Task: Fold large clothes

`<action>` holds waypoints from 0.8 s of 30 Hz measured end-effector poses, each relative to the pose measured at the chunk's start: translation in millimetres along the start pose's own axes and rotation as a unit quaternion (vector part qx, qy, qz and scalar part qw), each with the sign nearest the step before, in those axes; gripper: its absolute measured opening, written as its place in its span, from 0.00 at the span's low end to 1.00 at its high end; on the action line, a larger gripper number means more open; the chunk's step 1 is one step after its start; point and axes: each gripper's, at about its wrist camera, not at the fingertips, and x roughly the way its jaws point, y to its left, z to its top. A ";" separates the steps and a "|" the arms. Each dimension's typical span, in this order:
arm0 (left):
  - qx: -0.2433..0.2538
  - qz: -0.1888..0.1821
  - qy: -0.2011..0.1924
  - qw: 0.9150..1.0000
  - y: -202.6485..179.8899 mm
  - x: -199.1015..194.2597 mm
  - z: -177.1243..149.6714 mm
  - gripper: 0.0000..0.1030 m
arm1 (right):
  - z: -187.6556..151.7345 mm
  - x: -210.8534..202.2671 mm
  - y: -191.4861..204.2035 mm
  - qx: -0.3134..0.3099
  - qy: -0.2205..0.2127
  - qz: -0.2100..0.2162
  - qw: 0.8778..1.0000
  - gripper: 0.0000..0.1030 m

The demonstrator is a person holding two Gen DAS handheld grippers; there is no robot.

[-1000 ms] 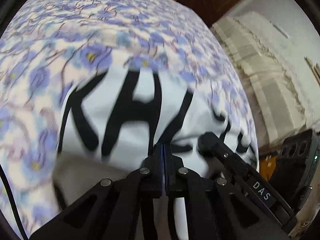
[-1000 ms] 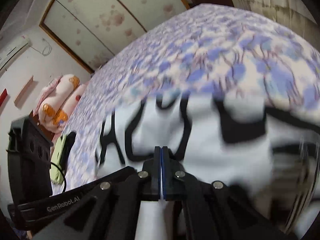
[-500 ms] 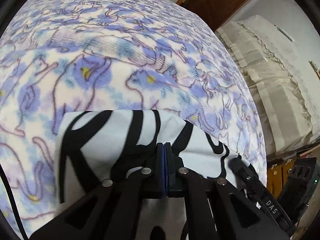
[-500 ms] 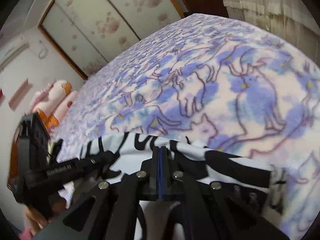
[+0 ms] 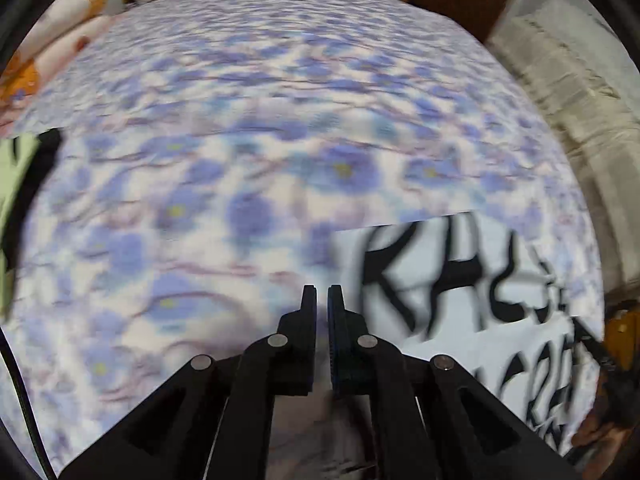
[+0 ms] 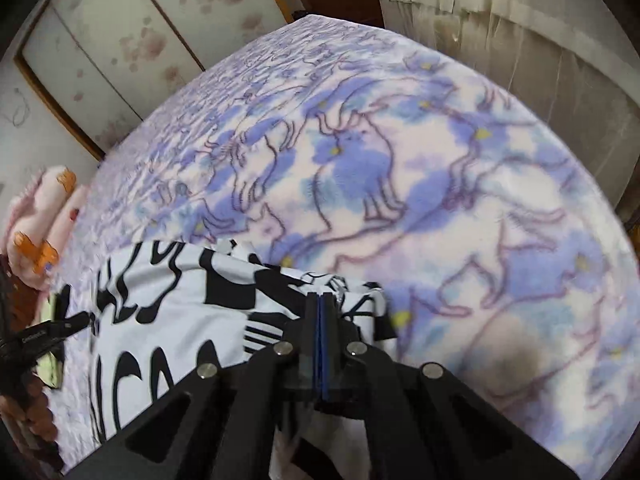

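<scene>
1. One garment (image 5: 460,300), white with big black lettering, lies on the bed (image 6: 440,200) close to its near edge, already doubled over so that its far edge runs straight across the blanket.
2. Left tool (image 5: 322,296) hangs over bare blanket just beside the garment's left edge. Its jaws are all but closed, with a thin gap between them and nothing in it.
3. Right tool (image 6: 320,300) is clamped tight at the garment's far right corner, where the cloth bunches into a small ridge around the tips. It appears to be pinching that corner.
4. Handling, as I judge it: thin, light and limp cloth. It will sag between two holds, drape wherever it is dropped and wrinkle if dragged over the fleecy blanket, which looks grippy rather than slick. Nothing about it is fragile.
5. Best holds are probably the corners or a folded edge, pinching all the layers together. Taking both ends of one edge should keep the fold square, while a single hold would let the layers slide apart.
</scene>
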 end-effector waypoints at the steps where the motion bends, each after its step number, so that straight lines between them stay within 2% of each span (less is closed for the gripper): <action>1: -0.008 0.005 0.002 1.000 8.4 -4.3 -1.3 0.02 | 1.1 -5.1 1.2 -0.008 -0.001 -0.008 1.000 0.00; 4: -0.030 0.021 0.001 0.999 28.8 -18.3 -9.3 0.03 | 0.3 -16.0 5.5 -0.028 0.001 -0.023 0.999 0.00; 7: -0.036 0.016 -0.001 0.999 37.4 -30.6 -22.5 0.14 | -2.7 -33.3 8.7 -0.053 -0.003 -0.065 0.996 0.00; 9: -0.039 0.013 0.002 0.999 38.2 -37.0 -33.4 0.23 | -3.7 -45.1 2.1 -0.048 -0.003 -0.055 0.997 0.02; 11: -0.044 0.009 0.008 0.999 36.0 -39.7 -45.2 0.44 | -5.3 -54.4 -8.4 -0.028 0.006 -0.037 0.999 0.02; 12: -0.047 0.009 0.012 0.999 35.0 -40.0 -50.9 0.49 | -7.8 -59.5 -15.4 -0.015 0.010 -0.030 0.999 0.03; 13: -0.048 0.008 0.015 0.999 32.6 -40.7 -57.6 0.52 | -9.6 -62.4 -20.0 -0.006 0.014 -0.027 1.000 0.03; 18: -0.044 0.010 0.044 0.998 26.3 -39.2 -86.1 0.56 | -27.3 -75.5 -40.4 0.023 0.043 -0.018 0.999 0.03; 21: -0.051 0.010 0.062 0.997 25.2 -39.4 -102.0 0.64 | -41.0 -80.6 -47.6 0.039 0.058 -0.006 0.998 0.12; 23: -0.059 0.011 0.070 0.996 25.7 -39.8 -110.5 0.70 | -50.3 -83.7 -51.5 0.050 0.066 0.002 0.997 0.26; 24: -0.064 0.009 0.075 0.995 25.5 -40.7 -116.3 0.71 | -56.3 -85.2 -53.6 0.059 0.069 0.008 0.996 0.29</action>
